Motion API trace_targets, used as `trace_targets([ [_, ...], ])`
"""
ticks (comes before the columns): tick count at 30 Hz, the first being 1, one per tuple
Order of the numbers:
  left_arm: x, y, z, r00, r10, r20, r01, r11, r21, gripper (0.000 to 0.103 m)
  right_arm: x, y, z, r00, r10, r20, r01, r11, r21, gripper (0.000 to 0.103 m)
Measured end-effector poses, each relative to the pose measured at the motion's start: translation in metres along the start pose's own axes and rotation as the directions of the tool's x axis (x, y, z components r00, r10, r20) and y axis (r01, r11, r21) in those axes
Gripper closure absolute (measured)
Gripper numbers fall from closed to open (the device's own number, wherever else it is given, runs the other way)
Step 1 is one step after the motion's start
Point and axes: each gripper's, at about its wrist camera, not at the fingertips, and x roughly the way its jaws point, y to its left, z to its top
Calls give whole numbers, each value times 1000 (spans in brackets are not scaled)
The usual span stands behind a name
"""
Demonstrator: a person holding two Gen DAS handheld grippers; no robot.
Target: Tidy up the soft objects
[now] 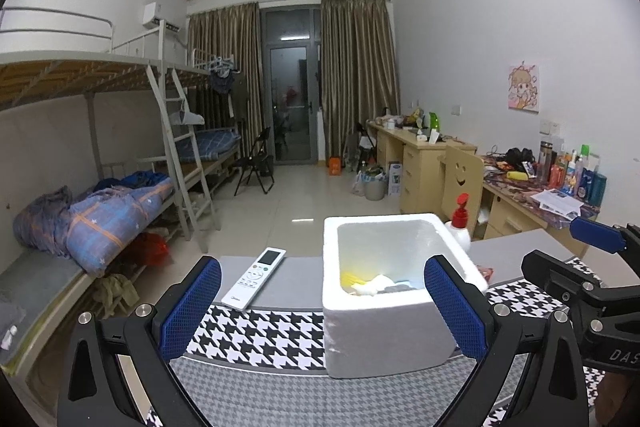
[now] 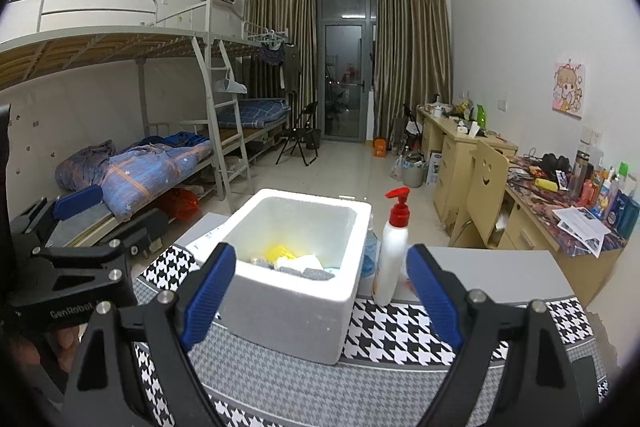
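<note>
**Left wrist view: both grippers held apart before the foam box**

The left gripper (image 1: 322,303) is seen with jaws spread wide and nothing between them. The right gripper (image 2: 320,291) is likewise spread and empty. The white foam box (image 2: 298,311) is set on a houndstooth cloth (image 2: 400,331); yellow, white and grey soft objects (image 2: 296,261) are piled inside. A pump bottle (image 2: 390,263) is stood just beside it, a remote control (image 1: 256,277) nearby.

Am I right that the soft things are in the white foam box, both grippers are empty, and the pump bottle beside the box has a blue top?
Not quite: the pump bottle has a red top, not a blue one, as the right wrist view shows. The rest holds: the soft things lie in the white foam box, and the left gripper and right gripper are both open and empty.
</note>
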Motion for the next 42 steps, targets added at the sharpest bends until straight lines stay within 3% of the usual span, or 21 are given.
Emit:
trace_targets([
  [15,-49,-11,-16,998,-32,60,33,999,-11,1,-47,-11,-26,998,-15,64,14,1000,18,13],
  [20,-62,-14,-28,996,-43,76,44,999,-16,1,-69,-9,-37,991,7,137,-10,1000,18,3],
  [26,-72,-15,-37,994,-74,76,75,997,-18,1,-85,0,-46,984,34,176,-33,999,-8,1],
  [31,-82,-14,-44,994,-48,97,49,999,-14,1,-95,4,-55,978,-7,207,11,1000,-18,1],
  [42,-99,-11,-58,991,-40,129,46,998,-46,1,-102,4,-70,979,0,206,-1,1000,6,1],
])
